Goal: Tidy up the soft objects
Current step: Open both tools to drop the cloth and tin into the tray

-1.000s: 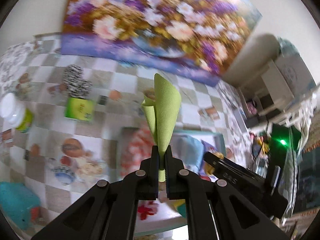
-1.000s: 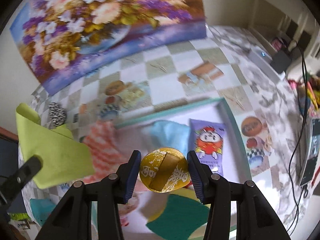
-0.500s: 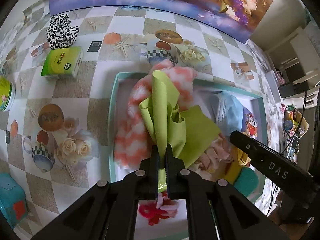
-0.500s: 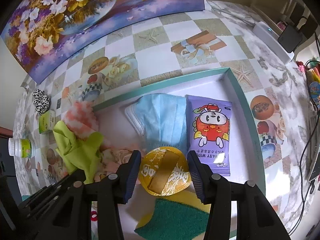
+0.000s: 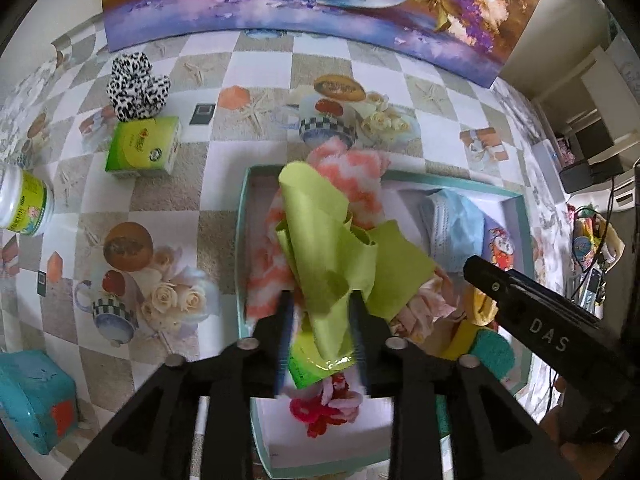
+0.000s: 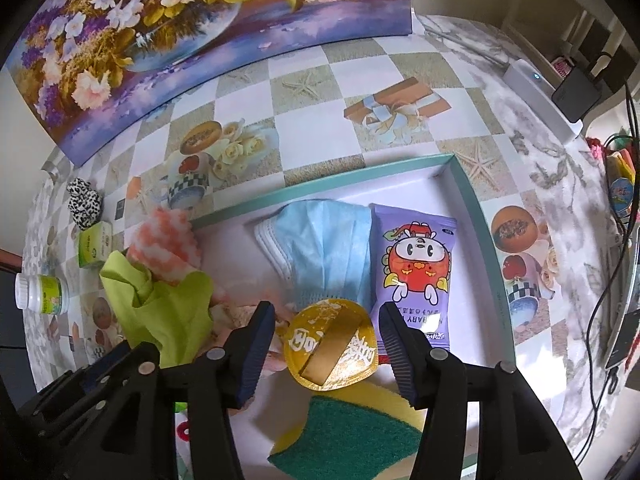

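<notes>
The lime-green cloth [image 5: 332, 256] stands crumpled mid-frame inside the teal tray [image 5: 241, 240], between the left gripper [image 5: 320, 316] jaws, which are opening off it. The right gripper [image 6: 326, 344] jaws are opening too, the gold puff [image 6: 330, 346] loose between them, below the blue face mask [image 6: 320, 248].

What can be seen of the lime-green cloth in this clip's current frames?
The lime-green cloth is a thin, smooth, matte sheet, crumpled into loose folds with one curled flap standing up. It lies at the left end of the teal-rimmed tray, draped over the orange-and-white fluffy cloth and a pale pink fabric. Its lower end hangs between the fingers of the left gripper, whose jaws are opening and no longer pinch it. From the right wrist view it sits bunched beside the blue face masks.
</notes>
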A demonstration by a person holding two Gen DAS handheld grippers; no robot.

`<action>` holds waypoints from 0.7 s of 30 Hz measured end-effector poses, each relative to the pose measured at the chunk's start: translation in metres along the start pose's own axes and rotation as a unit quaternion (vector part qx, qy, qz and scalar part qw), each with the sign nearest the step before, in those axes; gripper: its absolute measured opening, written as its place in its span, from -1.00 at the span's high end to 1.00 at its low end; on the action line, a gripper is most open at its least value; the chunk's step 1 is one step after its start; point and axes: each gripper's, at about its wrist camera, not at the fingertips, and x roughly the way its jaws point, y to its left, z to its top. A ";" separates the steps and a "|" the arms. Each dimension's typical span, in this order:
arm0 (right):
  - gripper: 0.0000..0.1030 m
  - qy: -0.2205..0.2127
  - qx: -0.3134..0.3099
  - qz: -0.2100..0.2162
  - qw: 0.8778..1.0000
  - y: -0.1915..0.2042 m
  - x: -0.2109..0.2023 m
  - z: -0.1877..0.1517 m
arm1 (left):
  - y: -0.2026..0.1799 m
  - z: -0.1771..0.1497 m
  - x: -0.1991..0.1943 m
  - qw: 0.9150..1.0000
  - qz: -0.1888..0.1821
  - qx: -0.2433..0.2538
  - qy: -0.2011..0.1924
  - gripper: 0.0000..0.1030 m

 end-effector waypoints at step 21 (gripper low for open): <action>-0.35 -0.021 -0.022 -0.001 1.000 0.019 -0.011 0.002 | 0.061 0.014 -0.019 0.992 0.077 -0.095 -0.038 -0.57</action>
